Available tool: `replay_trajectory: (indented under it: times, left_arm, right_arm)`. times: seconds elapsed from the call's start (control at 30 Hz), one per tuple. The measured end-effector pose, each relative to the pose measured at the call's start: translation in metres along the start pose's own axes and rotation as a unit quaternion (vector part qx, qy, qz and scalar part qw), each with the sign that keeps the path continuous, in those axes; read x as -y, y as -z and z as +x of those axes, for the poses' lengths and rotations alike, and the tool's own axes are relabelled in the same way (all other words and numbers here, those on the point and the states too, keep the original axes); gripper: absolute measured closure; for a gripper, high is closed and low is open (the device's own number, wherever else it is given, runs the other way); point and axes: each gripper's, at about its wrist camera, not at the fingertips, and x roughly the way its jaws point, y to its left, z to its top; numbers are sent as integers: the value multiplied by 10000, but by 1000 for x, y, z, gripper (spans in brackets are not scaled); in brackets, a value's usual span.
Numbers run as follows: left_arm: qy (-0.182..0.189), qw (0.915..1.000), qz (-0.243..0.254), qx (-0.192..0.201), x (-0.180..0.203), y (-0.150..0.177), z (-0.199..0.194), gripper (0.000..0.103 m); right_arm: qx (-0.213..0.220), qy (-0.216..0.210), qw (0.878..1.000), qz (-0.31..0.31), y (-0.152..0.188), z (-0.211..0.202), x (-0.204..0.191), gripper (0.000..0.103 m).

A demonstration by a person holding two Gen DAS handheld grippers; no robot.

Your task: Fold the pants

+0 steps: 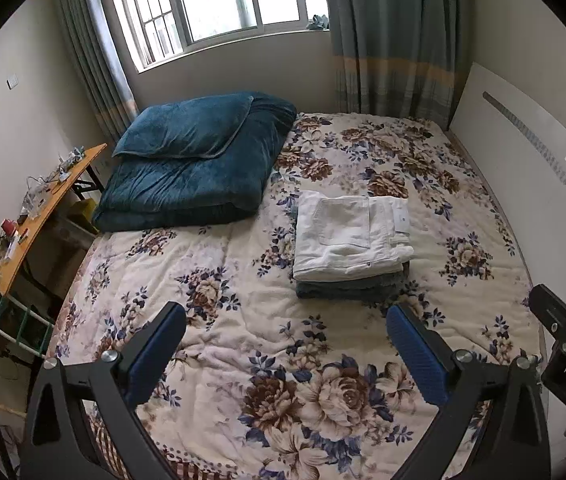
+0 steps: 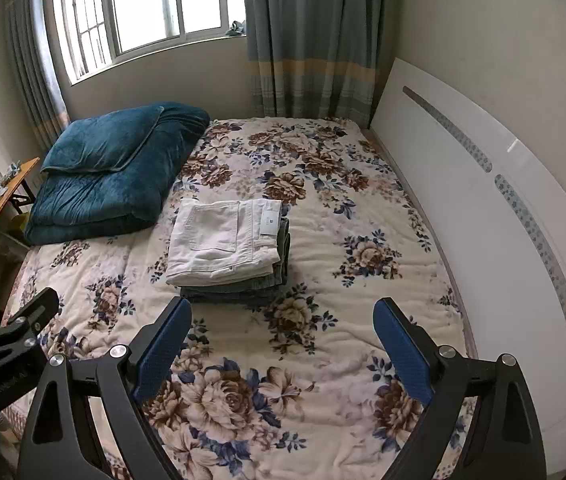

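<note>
White pants [image 1: 351, 236] lie folded atop a grey stack; both grippers gape empty.

White denim pants [image 1: 351, 232]: matt woven cloth. Floral bedspread [image 1: 243, 320]: soft, fuzzy fleece. Teal quilt [image 1: 199, 160]: plush velvet sheen. Headboard [image 2: 483, 208]: smooth, glossy white panel. Fingers [image 2: 163, 344]: textured blue pads.

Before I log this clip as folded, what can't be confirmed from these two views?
- Dark folded garments under the white pants: count and type hidden in both views; only edges show.
- White tag on the white pants: print too small in both.
- Side table clutter: small and warped in the left view, cut off at the right view's edge.
- Left gripper and right gripper: open, empty; the hands holding them are out of frame.
</note>
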Motion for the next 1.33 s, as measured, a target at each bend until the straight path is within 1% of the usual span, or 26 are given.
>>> replay_trajectory:
  times: [0.73, 1.33]
  left_arm:
    - [-14, 10000, -5, -14, 5, 4, 3, 1]
    - [70, 9999, 82, 117, 5, -7, 4, 1]
  right_arm:
    - [-32, -22, 10000, -41, 1, 5, 1, 8]
    - [14, -11, 10000, -52, -1, 5, 1, 8]
